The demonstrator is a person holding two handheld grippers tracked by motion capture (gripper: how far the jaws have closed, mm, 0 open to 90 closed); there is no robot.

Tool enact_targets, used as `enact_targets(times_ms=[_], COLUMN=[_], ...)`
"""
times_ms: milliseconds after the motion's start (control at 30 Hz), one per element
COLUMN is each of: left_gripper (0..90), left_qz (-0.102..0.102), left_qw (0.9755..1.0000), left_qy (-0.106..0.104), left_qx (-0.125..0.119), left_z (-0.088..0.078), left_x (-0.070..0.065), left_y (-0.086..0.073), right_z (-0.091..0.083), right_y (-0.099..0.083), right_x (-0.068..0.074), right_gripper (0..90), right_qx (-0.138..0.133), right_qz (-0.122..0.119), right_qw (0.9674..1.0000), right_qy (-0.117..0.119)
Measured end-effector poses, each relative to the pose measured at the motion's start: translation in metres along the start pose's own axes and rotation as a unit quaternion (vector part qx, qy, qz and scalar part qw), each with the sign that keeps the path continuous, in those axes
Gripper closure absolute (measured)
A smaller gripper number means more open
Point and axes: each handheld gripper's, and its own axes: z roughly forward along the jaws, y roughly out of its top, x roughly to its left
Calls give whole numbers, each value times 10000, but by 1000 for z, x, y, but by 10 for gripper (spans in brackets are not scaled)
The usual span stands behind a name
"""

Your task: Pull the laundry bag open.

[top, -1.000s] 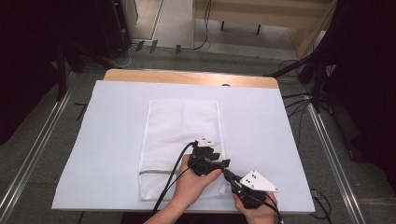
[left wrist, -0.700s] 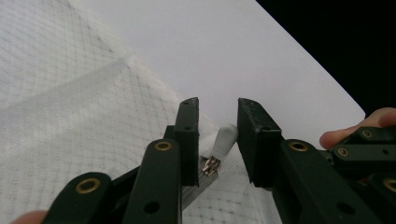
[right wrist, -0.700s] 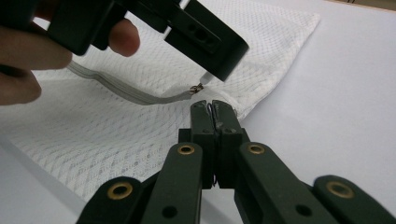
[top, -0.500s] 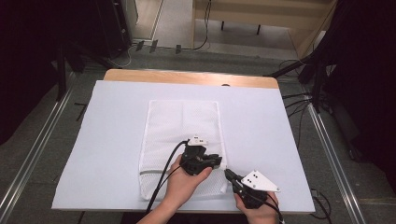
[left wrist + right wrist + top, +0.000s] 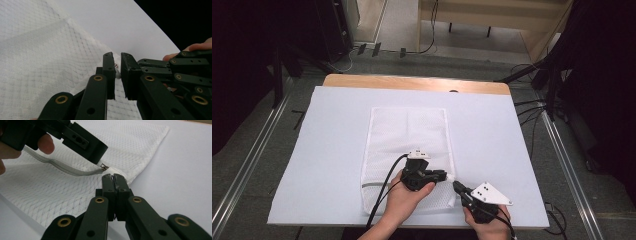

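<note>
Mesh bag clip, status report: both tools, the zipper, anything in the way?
Right tool shut on mesh bag corner beside the zipper's end. Left tool nearly closed at zipper pull, grip unconfirmed. Nothing in the way.

Our left gripper [image 5: 443, 175] lies low in our left hand [image 5: 404, 199], jaws slightly parted and pointing right. Our right gripper [image 5: 457, 186] faces it, jaws pressed together, held by our right hand [image 5: 486, 226].
</note>
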Motion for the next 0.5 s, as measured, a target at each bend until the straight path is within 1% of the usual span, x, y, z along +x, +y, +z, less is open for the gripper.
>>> enact_targets(times_ms=[100, 267, 367, 400, 500], left_gripper=[826, 825, 858, 865, 877], left_qz=[22, -20, -62, -107, -61], left_qw=[10000, 9999, 9999, 9997, 9997], left_qy=[-15, -88, -114, -179, -183], left_qx=[16, 109, 110, 90, 127], left_z=[1, 5, 5, 4, 3], left_x=[-1, -1, 2, 4, 5], left_y=[-1, -4, -5, -5, -6], right_z=[0, -1, -1, -2, -2], right_y=[0, 0, 1, 1, 1], right_x=[-1, 0, 0, -1, -1], right_gripper=[900, 900, 900, 900, 900], right_qx=[-8, -19, -19, -10, 1], right_qz=[8, -2, -2, 5, 13], right_qw=[10000, 10000, 10000, 10000, 10000], right_qy=[3, 5, -7, -21, -41])
